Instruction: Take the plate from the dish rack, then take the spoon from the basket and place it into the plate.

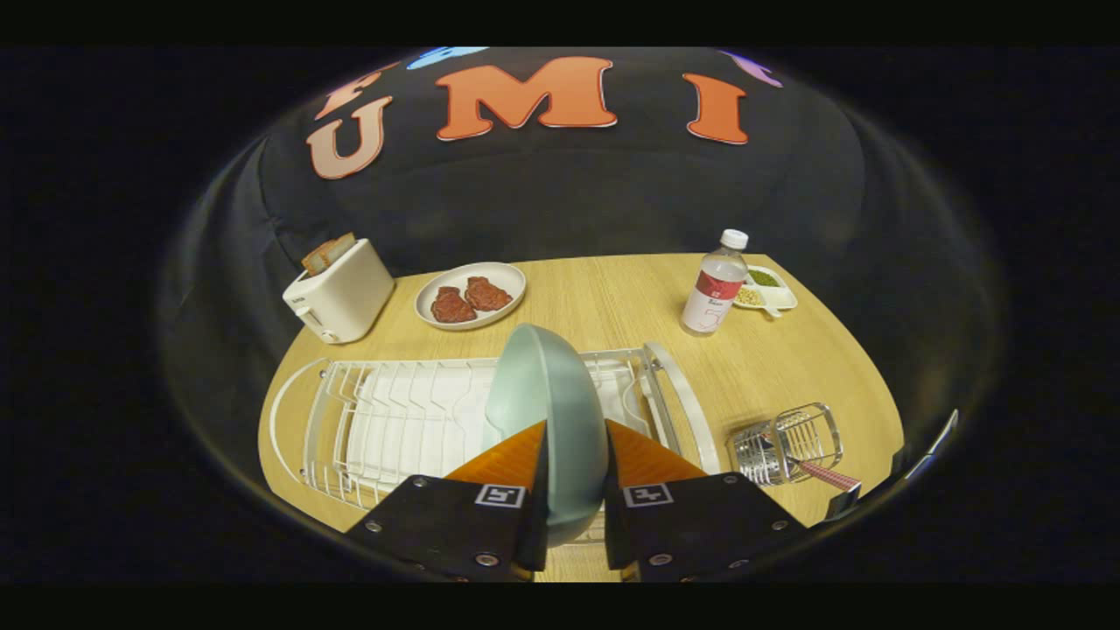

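Note:
A pale green plate [547, 402] stands on edge between my fingers, over the white wire dish rack [385, 420]. My gripper [575, 429] is shut on the plate, one finger pressed on each face near its lower rim. To the right of the rack, a wire basket [787, 442] lies on the wooden table [612, 297]. A spoon handle [827, 475] with a red pattern sticks out of the basket toward me; its bowl end is hidden inside the wires.
A white toaster [341, 293] with bread stands beyond the rack's left end. A white plate with two meat pieces [470, 295] sits past the rack. A water bottle [716, 284] and a small divided dish [770, 289] stand at the far right.

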The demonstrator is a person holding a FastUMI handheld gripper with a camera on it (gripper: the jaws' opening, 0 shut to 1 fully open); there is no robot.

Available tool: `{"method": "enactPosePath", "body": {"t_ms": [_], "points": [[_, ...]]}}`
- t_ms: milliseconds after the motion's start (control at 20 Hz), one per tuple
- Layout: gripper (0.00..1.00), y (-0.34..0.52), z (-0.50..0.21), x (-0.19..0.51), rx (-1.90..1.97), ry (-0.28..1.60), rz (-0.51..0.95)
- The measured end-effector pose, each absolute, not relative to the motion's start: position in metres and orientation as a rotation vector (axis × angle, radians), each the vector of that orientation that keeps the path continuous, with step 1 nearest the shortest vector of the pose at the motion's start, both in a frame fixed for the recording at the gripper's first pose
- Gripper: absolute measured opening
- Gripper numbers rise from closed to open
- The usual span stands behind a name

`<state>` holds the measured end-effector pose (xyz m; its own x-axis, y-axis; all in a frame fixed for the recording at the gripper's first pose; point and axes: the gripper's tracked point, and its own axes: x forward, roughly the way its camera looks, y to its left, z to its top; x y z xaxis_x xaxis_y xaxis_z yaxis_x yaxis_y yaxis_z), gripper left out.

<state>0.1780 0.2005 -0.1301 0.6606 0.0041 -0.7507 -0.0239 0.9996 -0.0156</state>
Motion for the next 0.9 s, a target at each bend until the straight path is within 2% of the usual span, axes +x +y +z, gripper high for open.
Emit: {"method": "enactPosePath", "body": {"t_ms": [200, 600, 900], "points": [[0.23, 0.203, -0.124, 0.181, -0.049, 0.835, -0.022], [0.23, 0.202, -0.097, 0.19, -0.166, 0.748, -0.073], [0.23, 0.192, -0.076, 0.178, -0.094, 0.727, -0.054]]}}
